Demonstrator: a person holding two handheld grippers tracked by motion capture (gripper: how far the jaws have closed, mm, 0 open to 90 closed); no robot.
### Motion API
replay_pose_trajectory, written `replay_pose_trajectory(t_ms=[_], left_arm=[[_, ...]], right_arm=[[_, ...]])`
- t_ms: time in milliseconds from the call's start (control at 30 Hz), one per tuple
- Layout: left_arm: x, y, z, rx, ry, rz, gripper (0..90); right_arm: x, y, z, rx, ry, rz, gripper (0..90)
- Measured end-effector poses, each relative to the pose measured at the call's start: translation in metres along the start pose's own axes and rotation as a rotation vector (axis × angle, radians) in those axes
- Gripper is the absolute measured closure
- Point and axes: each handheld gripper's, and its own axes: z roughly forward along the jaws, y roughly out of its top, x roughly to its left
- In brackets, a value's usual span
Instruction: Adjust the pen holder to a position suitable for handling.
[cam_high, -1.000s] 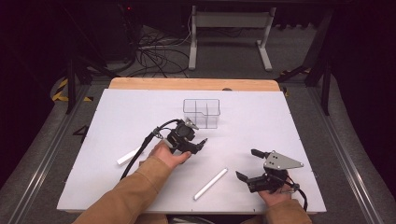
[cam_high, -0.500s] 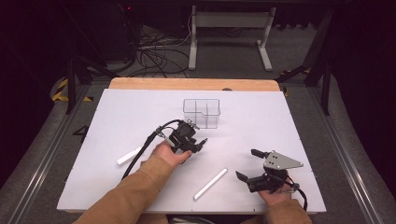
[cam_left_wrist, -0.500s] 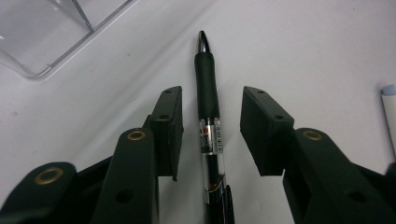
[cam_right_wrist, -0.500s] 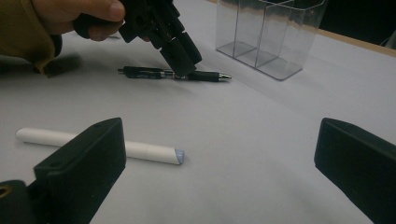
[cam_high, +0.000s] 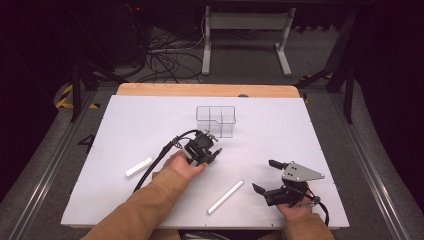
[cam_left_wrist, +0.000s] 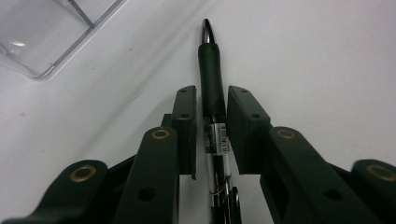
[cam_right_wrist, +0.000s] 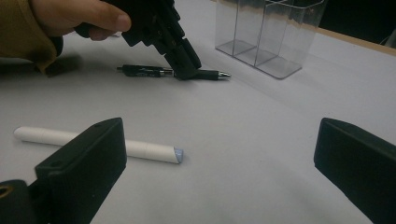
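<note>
We brought the left gripper (cam_left_wrist: 211, 100) down over the black pen (cam_left_wrist: 212, 88), which lay flat on the white table (cam_high: 300, 130) just in front of the clear divided organiser (cam_high: 216, 121). Its jaws had just been closing and stood narrow on either side of the barrel, at the join of the rubber grip and the clear section; a thin gap showed on each side in the left gripper view, so we could not confirm that the pads pressed. We judged that a sound pick-up required the jaws to finish closing squarely on the barrel before any lift, with the pen kept parallel to the pads so it would not roll or swing. The right gripper (cam_right_wrist: 219, 154) rested near the table's front edge with its jaws wide apart and nothing between them, beside a white marker (cam_right_wrist: 100, 142). A second white marker (cam_high: 138, 167) lay well to the left.
</note>
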Motion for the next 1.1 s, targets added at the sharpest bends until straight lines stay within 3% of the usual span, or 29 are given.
replay_pose_trajectory(t_ms=[400, 1100], left_arm=[[-0.006, 0.003, 0.0, 0.023, 0.035, 0.023, 79.6], [-0.008, 0.005, -0.031, -0.062, -0.033, 0.03, 79.8]], right_arm=[[0.0, 0.0, 0.001, 0.003, -0.003, 0.001, 3.7], [0.0, 0.0, 0.001, 0.002, 0.0, -0.003, 3.7]])
